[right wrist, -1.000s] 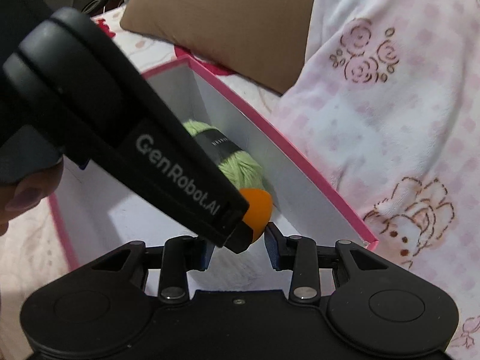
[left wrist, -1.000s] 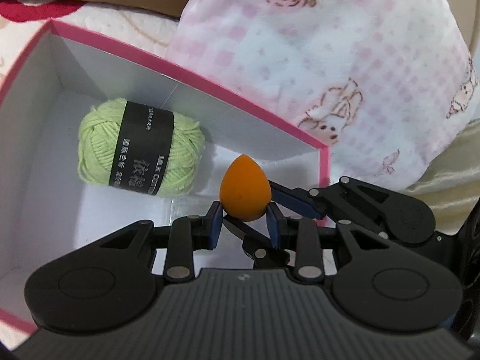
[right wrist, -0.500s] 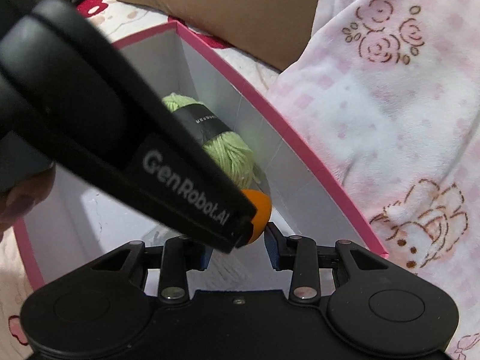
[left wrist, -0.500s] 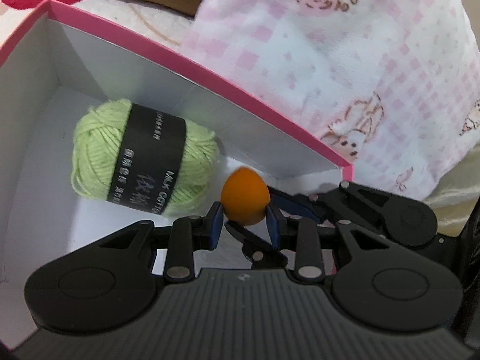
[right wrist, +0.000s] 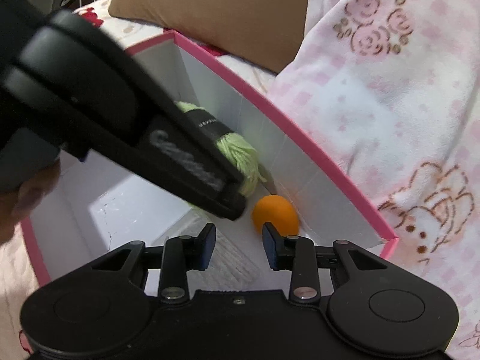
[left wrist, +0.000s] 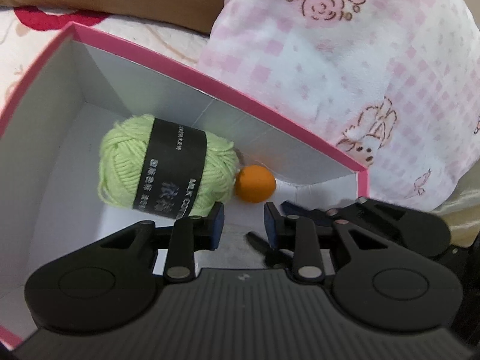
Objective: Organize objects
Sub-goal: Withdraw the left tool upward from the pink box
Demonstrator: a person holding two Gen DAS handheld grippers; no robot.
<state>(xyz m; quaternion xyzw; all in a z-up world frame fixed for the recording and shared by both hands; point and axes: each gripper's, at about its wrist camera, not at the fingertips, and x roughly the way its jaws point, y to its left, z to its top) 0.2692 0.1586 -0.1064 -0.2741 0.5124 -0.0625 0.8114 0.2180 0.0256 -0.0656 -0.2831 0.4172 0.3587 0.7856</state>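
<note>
Both wrist views down into box (left wrist: 216,88)

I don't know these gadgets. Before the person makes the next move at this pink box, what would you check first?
1. Orange sponge lies on the box floor, beside the yarn: ok.
2. Green yarn is inside the pink box: ok.
3. Left tool has nothing between its jaws: ok.
4. Right tool has nothing between its jaws: ok.
5. The tools have room to pull out without bumping each other: cannot tell; they sit close together.
6. Nothing else is left to sort: cannot tell.
</note>
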